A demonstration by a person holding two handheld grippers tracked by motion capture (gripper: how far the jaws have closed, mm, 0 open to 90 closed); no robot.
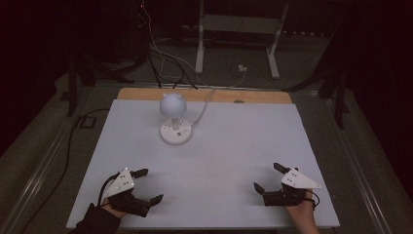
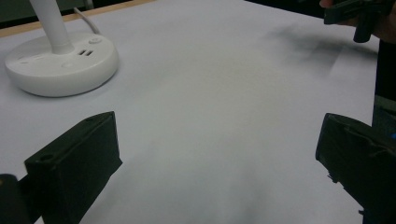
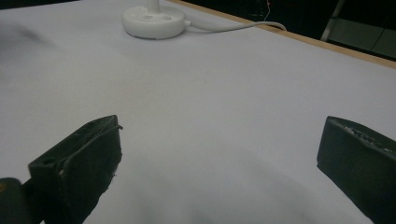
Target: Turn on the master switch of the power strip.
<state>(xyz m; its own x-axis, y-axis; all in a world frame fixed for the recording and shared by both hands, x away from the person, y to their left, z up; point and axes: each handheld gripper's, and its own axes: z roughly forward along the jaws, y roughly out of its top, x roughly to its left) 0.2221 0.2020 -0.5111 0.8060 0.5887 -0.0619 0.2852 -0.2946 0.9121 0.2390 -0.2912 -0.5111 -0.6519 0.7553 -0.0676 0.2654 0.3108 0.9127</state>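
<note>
A white desk lamp [image 1: 174,117] with a round head and a round base [image 2: 60,63] stands at the back left-centre of the white table top [image 1: 224,161]. Its white cable [image 3: 233,28] runs off the far edge. My left gripper [image 1: 150,186] rests near the front left corner, open, nothing between its jaws. My right gripper [image 1: 267,178] rests near the front right, also open and empty. In the left gripper view the right gripper [image 2: 359,16] shows at the top right. The lamp base [image 3: 153,21] lies far ahead in the right gripper view.
A wooden strip [image 1: 204,95] borders the table's far edge. Beyond it, on the dark floor, stand white frame legs [image 1: 236,39] and loose cables [image 1: 160,58]. A black cable [image 1: 73,131] runs along the table's left side.
</note>
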